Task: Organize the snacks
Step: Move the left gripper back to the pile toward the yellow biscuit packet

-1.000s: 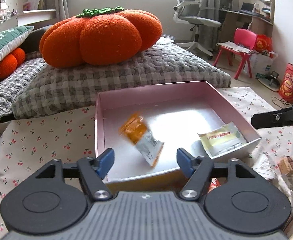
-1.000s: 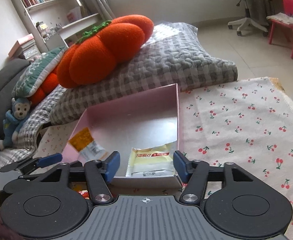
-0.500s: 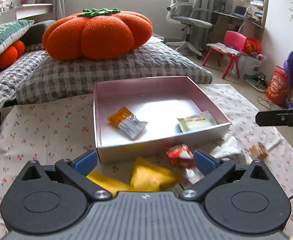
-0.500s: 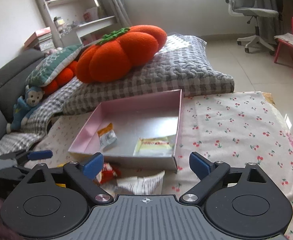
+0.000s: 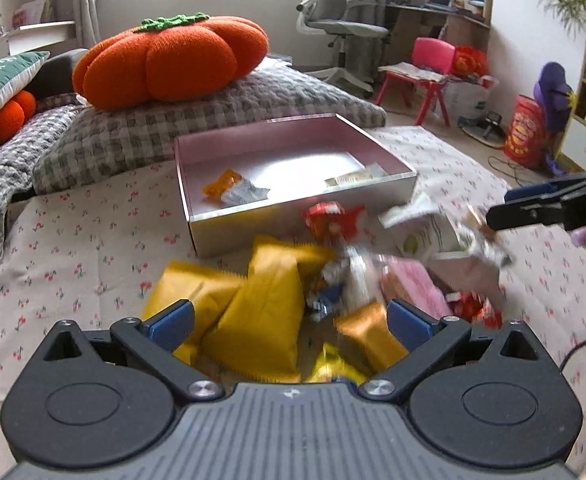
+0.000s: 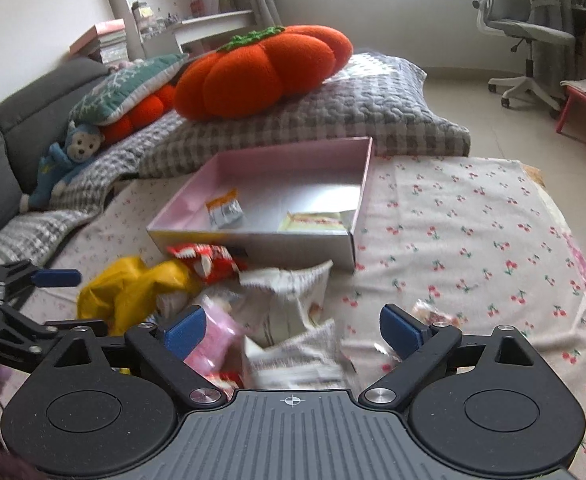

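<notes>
A pink box lies on the cherry-print cloth. Inside it rest an orange-and-silver packet and a pale yellow packet. In front of the box lies a loose pile: yellow packets, a red packet, white packets and a pink one. My left gripper hovers open over the yellow packets, holding nothing. My right gripper hovers open over the white packets, also with nothing in it.
An orange pumpkin cushion sits on a grey checked pillow behind the box. A sofa with a blue monkey toy is at the left. An office chair and a red chair stand on the floor beyond.
Both grippers pulled back from the box and their jaws spread wide. The orange-and-silver packet settled flat in the box. The snack pile in front of the box came into view.
</notes>
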`<state>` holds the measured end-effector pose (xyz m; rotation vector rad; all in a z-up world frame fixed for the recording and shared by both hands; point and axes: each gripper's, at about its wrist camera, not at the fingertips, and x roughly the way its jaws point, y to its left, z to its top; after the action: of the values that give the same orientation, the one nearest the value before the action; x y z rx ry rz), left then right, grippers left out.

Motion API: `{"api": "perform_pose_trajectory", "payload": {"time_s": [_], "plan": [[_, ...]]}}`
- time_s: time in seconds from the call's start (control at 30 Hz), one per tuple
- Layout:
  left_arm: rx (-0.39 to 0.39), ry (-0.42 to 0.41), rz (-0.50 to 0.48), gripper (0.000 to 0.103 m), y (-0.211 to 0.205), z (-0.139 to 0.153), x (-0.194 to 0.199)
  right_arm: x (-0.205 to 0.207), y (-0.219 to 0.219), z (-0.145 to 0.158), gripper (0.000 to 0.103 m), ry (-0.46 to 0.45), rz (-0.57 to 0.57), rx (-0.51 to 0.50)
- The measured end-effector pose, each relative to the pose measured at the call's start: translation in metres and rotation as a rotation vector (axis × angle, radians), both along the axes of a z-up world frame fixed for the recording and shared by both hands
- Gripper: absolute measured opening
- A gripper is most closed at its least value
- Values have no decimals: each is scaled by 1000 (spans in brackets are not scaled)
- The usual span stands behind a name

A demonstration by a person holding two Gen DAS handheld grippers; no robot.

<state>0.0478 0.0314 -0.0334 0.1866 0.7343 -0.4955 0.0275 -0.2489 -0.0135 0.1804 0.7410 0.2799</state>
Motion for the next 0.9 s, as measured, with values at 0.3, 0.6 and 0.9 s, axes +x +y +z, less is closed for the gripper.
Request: {"api": "perform_pose_trajectory", "payload": {"time_s": [0.3, 0.6, 0.9], "plan": [[40, -12, -102, 103, 10, -19, -25, -19, 2, -21, 95, 6, 9, -55], [85, 32, -192, 102, 11, -38, -29, -24, 16, -39, 95, 21, 49, -132], [65, 62, -202, 99, 15, -43, -26, -18, 10, -46, 98, 29, 6, -108]]}}
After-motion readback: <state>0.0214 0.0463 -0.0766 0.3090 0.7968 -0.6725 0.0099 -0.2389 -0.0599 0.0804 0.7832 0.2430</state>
